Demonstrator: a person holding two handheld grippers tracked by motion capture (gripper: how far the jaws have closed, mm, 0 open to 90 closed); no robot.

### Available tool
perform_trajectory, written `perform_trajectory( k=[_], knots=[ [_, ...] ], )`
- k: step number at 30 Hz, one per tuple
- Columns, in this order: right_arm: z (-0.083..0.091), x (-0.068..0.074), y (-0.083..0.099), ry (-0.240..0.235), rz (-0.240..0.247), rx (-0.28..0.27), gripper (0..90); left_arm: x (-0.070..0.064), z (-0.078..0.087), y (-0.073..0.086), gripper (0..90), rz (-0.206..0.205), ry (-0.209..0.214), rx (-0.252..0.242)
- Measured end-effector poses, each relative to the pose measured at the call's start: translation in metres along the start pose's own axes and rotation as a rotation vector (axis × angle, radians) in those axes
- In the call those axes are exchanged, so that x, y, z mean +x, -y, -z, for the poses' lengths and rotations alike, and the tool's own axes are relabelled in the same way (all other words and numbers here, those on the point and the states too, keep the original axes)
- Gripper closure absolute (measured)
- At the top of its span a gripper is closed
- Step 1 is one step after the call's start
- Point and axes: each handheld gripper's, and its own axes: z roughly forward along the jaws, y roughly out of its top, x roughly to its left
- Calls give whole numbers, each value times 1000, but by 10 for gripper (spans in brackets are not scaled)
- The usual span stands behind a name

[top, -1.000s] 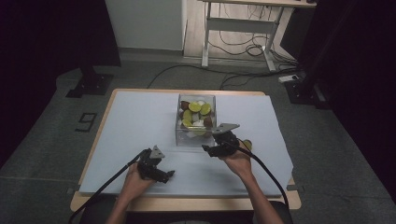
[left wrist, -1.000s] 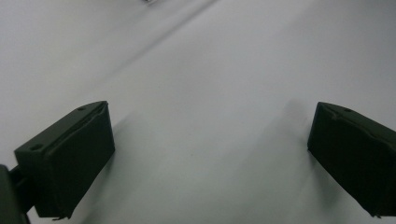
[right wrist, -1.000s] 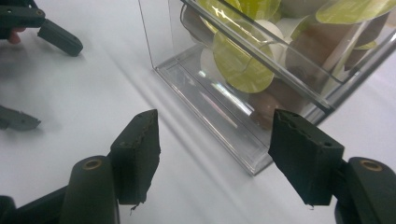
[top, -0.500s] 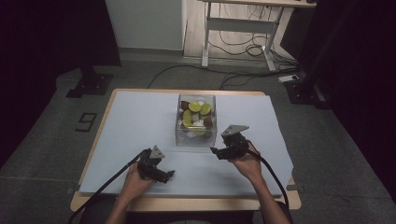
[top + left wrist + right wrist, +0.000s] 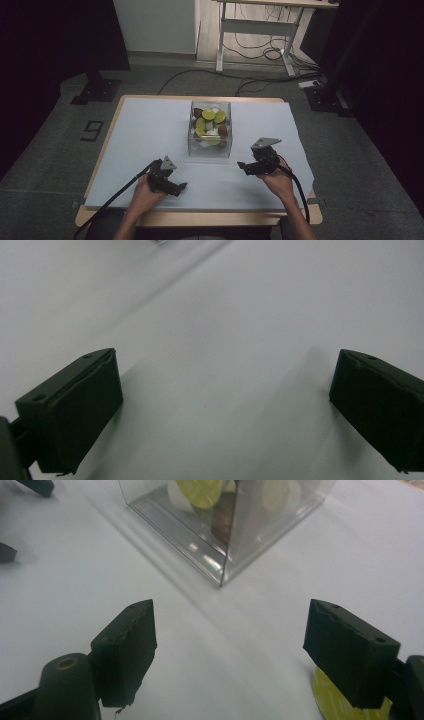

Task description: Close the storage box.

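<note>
Beside the clear box [image 5: 210, 131] of green, brown and pale discs, on its right, the right gripper [image 5: 250, 167] has drawn back toward the table's near edge since a second ago, jaws wide apart and empty. A yellow-green disc [image 5: 345, 705] lies on the white sheet just beneath its right jaw, half hidden, so a pick-up probably comes next. Left of the box, the left gripper [image 5: 172, 187] rests low, jaws spread over bare sheet. Which discs fill the box's bottom is hard to tell.

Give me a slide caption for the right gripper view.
Open right claw over the white table cover, facing a clear box corner; yellow-green disc under one jaw.
</note>
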Motion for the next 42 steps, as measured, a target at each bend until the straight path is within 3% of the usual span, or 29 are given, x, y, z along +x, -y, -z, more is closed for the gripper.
perform_trajectory(
  k=[19, 26, 37, 42],
  knots=[
    [3, -13, 45, 46, -50, 37, 113, 0, 0, 0, 0, 1, -1, -1],
    [-4, -16, 61, 59, -86, 46, 30, 0, 0, 0, 0, 1, -2, -1],
    [-21, -19, 85, 46, -115, 74, 0, 0, 0, 0, 0, 1, -3, -2],
    [-21, -19, 92, 41, -123, 22, 0, 0, 0, 0, 0, 0, -3, -2]
  ],
)
